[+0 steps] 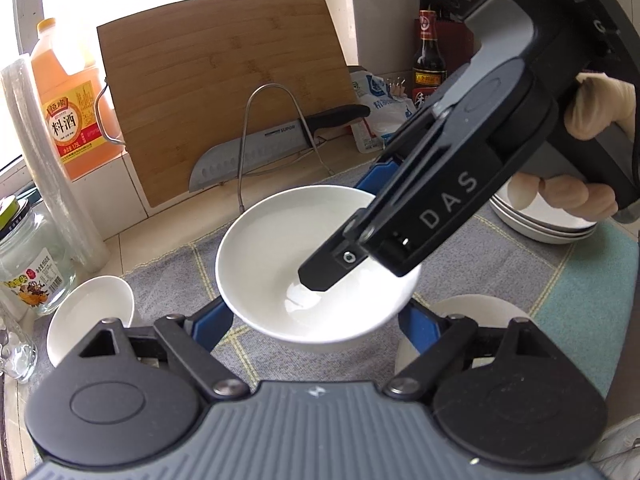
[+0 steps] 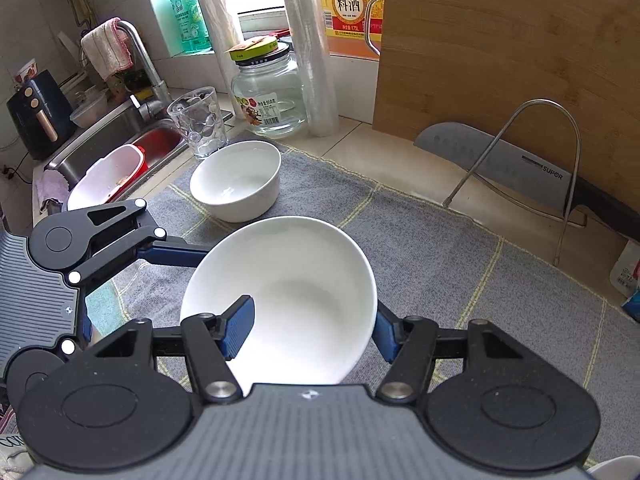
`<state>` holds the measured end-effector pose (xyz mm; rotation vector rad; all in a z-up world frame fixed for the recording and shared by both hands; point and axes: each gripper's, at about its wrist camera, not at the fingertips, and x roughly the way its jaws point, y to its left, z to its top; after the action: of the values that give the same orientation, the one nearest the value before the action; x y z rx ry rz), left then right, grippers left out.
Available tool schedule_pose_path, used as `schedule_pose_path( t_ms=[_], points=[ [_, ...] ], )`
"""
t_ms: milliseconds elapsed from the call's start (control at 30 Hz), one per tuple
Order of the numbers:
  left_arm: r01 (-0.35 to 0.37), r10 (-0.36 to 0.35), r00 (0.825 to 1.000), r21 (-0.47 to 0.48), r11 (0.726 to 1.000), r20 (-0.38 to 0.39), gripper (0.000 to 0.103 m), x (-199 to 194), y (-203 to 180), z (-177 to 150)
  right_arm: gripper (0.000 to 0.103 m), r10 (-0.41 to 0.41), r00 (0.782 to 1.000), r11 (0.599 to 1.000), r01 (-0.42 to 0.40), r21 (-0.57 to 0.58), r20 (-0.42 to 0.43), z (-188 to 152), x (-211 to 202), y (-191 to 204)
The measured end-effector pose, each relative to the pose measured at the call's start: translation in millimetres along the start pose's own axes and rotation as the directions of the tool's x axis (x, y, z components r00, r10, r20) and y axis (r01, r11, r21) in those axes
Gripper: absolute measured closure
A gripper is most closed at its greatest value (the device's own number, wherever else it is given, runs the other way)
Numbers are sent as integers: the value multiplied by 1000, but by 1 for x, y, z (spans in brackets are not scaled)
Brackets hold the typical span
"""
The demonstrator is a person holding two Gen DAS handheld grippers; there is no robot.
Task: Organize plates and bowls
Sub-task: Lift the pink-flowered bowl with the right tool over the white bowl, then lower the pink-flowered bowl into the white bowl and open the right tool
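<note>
A white bowl hangs tilted above the grey cloth. My right gripper comes in from the upper right in the left wrist view. It is shut on the bowl's wall, one finger inside and one outside. My left gripper flanks the bowl with both blue fingers running under its rim, shut on it; the pads are hidden. A smaller white bowl sits on the cloth's far corner. Stacked white plates lie to the right.
A bamboo cutting board and a knife in a wire rack stand behind the cloth. A glass jar, a tumbler, a cooking-wine jug and the sink lie to the left. Another white dish sits below the held bowl.
</note>
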<state>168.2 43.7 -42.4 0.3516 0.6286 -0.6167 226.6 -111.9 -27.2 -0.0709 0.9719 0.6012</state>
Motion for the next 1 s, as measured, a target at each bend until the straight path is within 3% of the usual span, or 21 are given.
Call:
schedule_pose_path(
  t_ms=[567, 1000],
  points=[
    [45, -45, 999, 8, 999, 4, 14, -44, -54, -11, 35, 1, 1000, 1000, -1, -2, 12, -52, -57, 22],
    [81, -82, 996, -16, 997, -45, 14, -46, -77, -26, 35, 1, 999, 1000, 0, 7, -39, -86, -63, 31]
  ],
)
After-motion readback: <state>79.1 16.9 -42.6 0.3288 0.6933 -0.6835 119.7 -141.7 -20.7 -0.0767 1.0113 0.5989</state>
